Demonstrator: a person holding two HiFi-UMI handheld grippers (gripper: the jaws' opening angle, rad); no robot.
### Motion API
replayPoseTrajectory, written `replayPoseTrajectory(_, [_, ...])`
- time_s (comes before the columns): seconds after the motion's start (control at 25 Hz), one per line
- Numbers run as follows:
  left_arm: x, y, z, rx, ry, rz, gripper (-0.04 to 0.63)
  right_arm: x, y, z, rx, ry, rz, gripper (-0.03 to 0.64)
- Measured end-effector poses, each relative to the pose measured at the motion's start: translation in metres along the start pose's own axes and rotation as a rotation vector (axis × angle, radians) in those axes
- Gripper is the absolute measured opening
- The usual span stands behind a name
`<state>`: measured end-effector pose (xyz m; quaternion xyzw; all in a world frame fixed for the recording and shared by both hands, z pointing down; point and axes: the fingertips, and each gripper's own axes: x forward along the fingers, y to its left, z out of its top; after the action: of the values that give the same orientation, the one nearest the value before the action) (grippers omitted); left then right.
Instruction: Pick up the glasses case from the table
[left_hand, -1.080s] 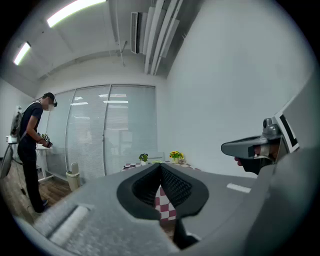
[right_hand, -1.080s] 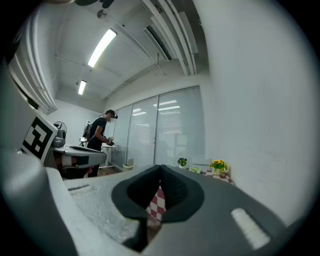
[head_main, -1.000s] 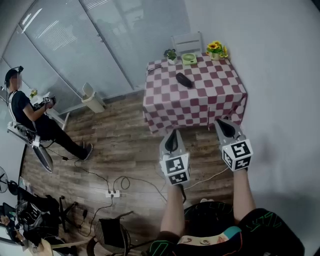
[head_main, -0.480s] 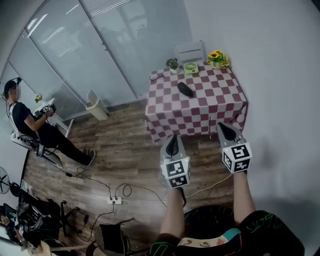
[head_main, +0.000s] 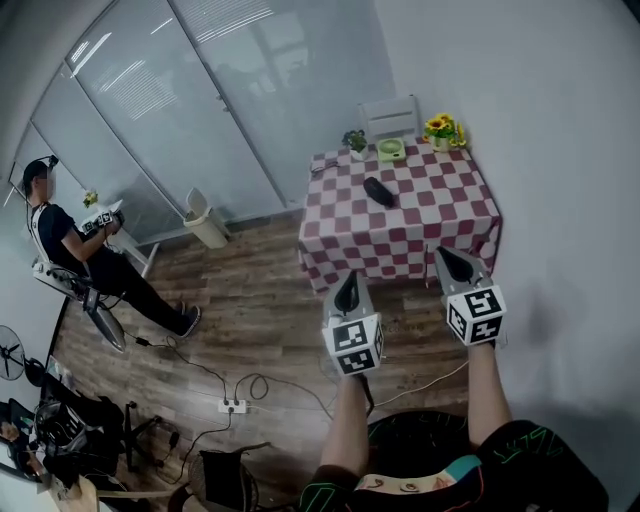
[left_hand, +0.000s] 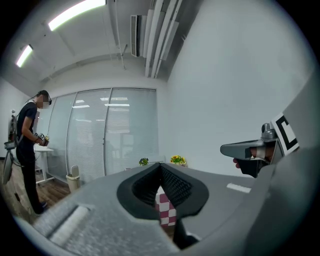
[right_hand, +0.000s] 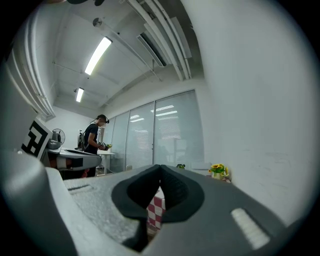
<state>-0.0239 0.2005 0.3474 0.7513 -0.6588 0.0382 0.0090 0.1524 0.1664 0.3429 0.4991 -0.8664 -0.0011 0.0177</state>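
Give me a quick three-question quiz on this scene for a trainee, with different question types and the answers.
1. True or false: the left gripper holds the glasses case.
2. Which sits on the checked table near the sunflowers? A red mug; B green bowl; C laptop.
3. Are the jaws of the right gripper open or shut?
Key: 1 false, it lies on the table; 2 B; 3 shut.

You have no word, number or brand name to read anywhere in these views. The only printed marks near you are the black-and-white square patterns on the cube (head_main: 352, 345) of your left gripper (head_main: 348, 279) and the cube (head_main: 474, 313) of your right gripper (head_main: 442, 254). They spell nothing. Any print on the far table (head_main: 440, 215) is too small to make out.
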Motion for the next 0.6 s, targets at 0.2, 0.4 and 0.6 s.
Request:
replayPoseTrajectory(0.2, [-0.002, 0.004, 0.003, 0.047, 0.012, 0.018, 0.006, 0.003, 0.001, 0.007, 0.004, -0.009, 0.023, 0.003])
replayPoseTrajectory(0.4, [-0.002, 0.015, -0.001, 0.045, 0.016, 0.04, 0.006, 0.011, 0.007, 0.0, 0.011, -0.006, 0.038, 0.003])
replayPoseTrajectory(0.6, [0.003, 0.025, -0.009, 0.034, 0.032, 0.049, 0.006, 0.019, 0.01, -0.008, 0.016, 0.01, 0.044, 0.003])
